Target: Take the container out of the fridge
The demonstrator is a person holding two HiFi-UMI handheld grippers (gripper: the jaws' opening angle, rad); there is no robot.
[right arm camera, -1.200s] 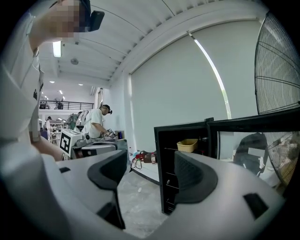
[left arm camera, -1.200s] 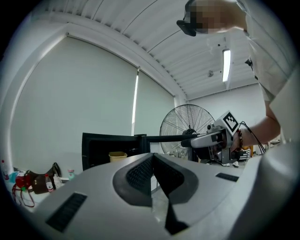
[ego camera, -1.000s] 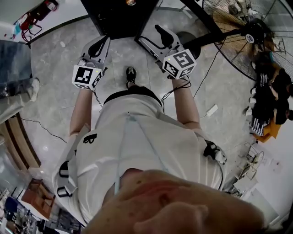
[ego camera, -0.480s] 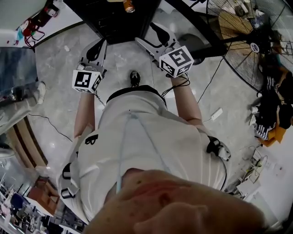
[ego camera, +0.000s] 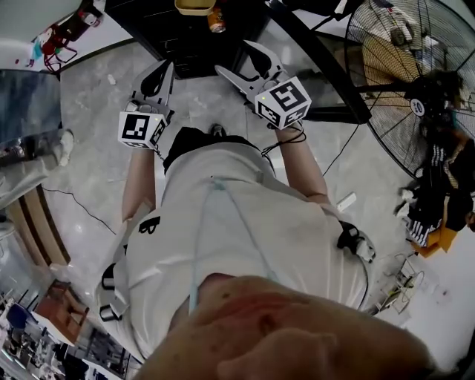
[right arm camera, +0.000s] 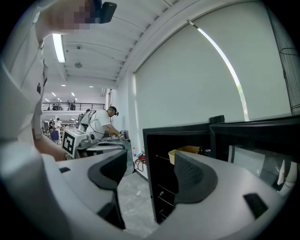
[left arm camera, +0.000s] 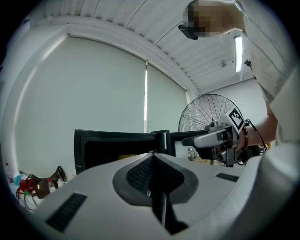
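Observation:
A black fridge stands open at the top of the head view. On its shelf sit a yellow container and an orange can. My left gripper is shut and empty, short of the fridge. To its right, my right gripper is open and empty, near the fridge's opening. In the right gripper view the yellow container shows on a shelf beyond the open right gripper. The left gripper view has the shut left gripper pointed at the fridge.
The fridge's open black door juts out to the right of my right gripper. A big floor fan stands at the right, with a power strip and cable on the grey floor. Another person's leg is at the left.
Both grippers have come nearer the fridge. The yellow container and the can have come into the head view at the top.

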